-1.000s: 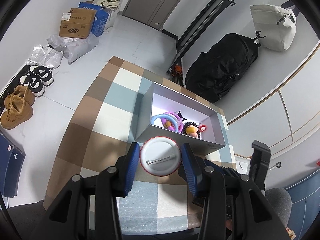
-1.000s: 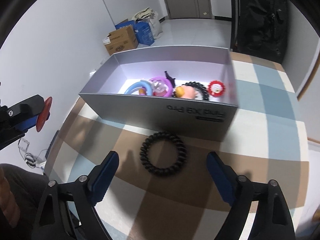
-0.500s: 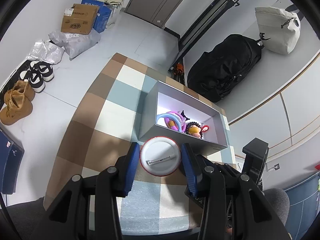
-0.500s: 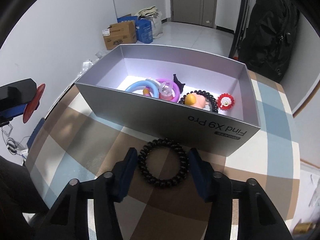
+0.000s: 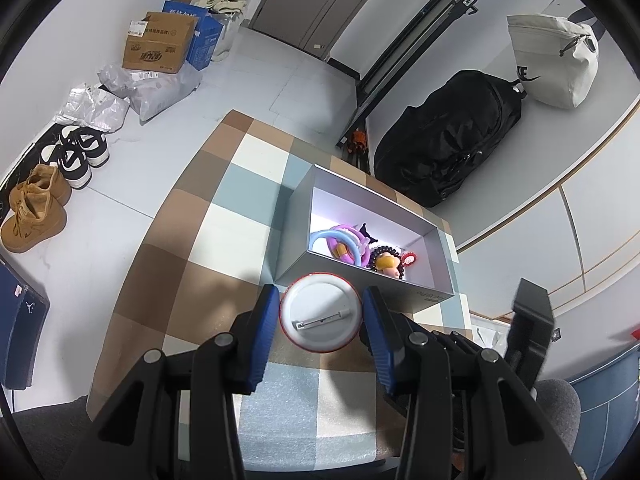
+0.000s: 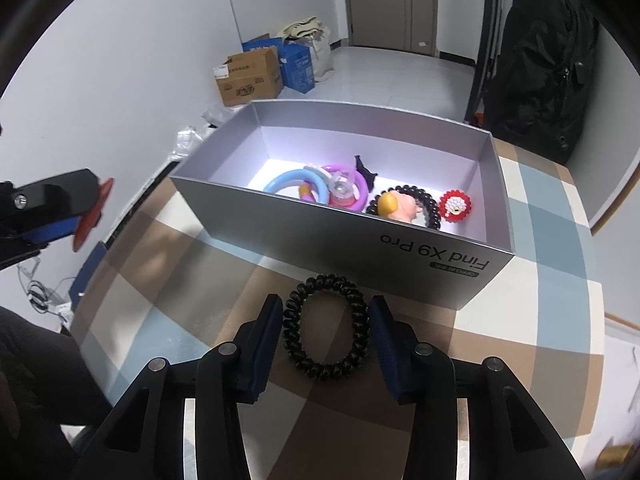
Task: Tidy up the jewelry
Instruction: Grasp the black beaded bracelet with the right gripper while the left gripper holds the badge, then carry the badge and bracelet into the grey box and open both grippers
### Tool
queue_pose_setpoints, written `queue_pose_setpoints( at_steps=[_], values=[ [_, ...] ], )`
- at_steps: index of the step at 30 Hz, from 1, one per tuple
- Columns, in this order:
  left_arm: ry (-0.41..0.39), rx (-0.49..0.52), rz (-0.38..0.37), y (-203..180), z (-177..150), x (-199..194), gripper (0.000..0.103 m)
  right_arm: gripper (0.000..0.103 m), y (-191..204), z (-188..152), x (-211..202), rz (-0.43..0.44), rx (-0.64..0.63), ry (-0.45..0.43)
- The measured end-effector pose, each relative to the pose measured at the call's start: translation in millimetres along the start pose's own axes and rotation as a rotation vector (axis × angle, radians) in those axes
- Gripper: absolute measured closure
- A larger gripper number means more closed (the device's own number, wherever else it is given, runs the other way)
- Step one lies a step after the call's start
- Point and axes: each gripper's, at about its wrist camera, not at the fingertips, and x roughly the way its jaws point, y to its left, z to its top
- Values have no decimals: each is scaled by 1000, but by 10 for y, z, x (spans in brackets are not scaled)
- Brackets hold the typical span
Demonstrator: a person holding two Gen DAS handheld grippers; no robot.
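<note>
Grey box (image 6: 400,240) front wall — "Find X9 Pro", upside down; cardboard carton (image 5: 158,42) print unreadable.

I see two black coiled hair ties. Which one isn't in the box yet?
The black spiral hair tie squeezed between the right gripper fingers, outside the grey box. The other lies inside.

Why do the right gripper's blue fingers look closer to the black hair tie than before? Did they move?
Yes. The right gripper closed inward: its fingers now squeeze the hair tie, just before the gray box.
</note>
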Motion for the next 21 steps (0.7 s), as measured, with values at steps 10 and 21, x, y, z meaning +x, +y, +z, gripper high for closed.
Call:
queue_pose_setpoints(
  at_steps=[10, 21],
  values=[
    [-18, 12, 13, -43, 63, 12, 66, 60, 160, 91, -373, 76, -52, -107],
    [-69, 41, 12, -237, 163, 13, 66, 60, 32, 266, -668, 109, -16, -205]
  ],
)
